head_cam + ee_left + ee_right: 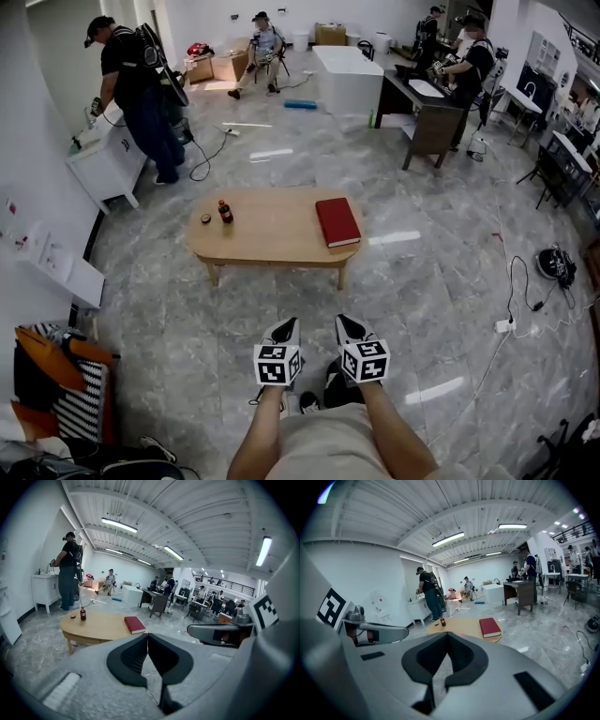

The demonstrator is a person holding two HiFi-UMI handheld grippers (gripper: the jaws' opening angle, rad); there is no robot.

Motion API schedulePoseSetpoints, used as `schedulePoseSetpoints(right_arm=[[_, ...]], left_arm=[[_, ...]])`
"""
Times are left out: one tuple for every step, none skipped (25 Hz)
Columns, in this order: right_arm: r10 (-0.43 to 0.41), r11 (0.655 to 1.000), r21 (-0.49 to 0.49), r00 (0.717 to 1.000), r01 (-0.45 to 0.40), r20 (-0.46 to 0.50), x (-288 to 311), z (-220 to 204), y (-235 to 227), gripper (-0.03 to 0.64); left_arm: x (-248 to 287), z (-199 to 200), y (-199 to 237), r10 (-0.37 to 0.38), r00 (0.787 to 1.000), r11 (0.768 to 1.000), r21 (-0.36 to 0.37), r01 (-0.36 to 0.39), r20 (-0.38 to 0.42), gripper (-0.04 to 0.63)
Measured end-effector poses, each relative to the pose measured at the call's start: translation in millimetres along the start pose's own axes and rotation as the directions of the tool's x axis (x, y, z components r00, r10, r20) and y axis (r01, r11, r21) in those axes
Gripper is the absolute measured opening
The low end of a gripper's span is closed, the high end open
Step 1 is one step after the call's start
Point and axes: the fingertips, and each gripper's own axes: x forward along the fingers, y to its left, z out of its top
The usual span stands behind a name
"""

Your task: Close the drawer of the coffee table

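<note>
An oval wooden coffee table (pixel 272 246) stands on the marble floor some way ahead of me; its near front panel sits flush, with no drawer showing pulled out. A red book (pixel 337 221), a small dark bottle (pixel 225 211) and a little cap (pixel 205 219) lie on its top. My left gripper (pixel 289 327) and right gripper (pixel 345 325) hang side by side in front of my body, well short of the table, both shut and empty. In the left gripper view the table (pixel 96 627) is far off, as it is in the right gripper view (pixel 464 629).
A person (pixel 141 94) stands at a white cabinet (pixel 105 159) at far left, with cables on the floor nearby. A dark desk (pixel 427 117) and more people are at the back right. A power strip (pixel 506 325) lies on the floor at right; bags (pixel 56 384) at near left.
</note>
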Motion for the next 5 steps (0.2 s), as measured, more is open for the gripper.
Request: schedulePoseSetpoints(right_arm=[[-0.005, 1.000, 0.001, 1.000, 0.005, 0.001, -0.5, 0.0, -0.5, 0.015], [-0.010, 1.000, 0.003, 1.000, 0.010, 0.002, -0.9, 0.3, -0.5, 0.015], [-0.015, 1.000, 0.004, 1.000, 0.015, 0.002, -1.0, 0.8, -0.3, 0.015], [-0.020, 1.000, 0.006, 1.000, 0.020, 0.003, -1.1, 1.4, 0.1, 0.015], [-0.024, 1.000, 0.008, 1.000, 0.024, 0.003, -1.2, 2.0, 0.4, 0.015]], left_arm=[[-0.6, -0.4, 0.4, 0.000, 1.000, 1.000, 0.001, 0.001, -0.001, 0.009], [-1.6, -0.1, 1.4, -0.001, 1.000, 1.000, 0.001, 0.001, -0.001, 0.009], [-2.8, 0.6, 2.8, 0.000, 1.000, 1.000, 0.001, 0.000, 0.000, 0.009], [-4.0, 1.5, 4.3, 0.001, 1.000, 1.000, 0.001, -0.001, 0.001, 0.009], [-5.2, 2.5, 5.9, 0.003, 1.000, 1.000, 0.000, -0.003, 0.002, 0.009]])
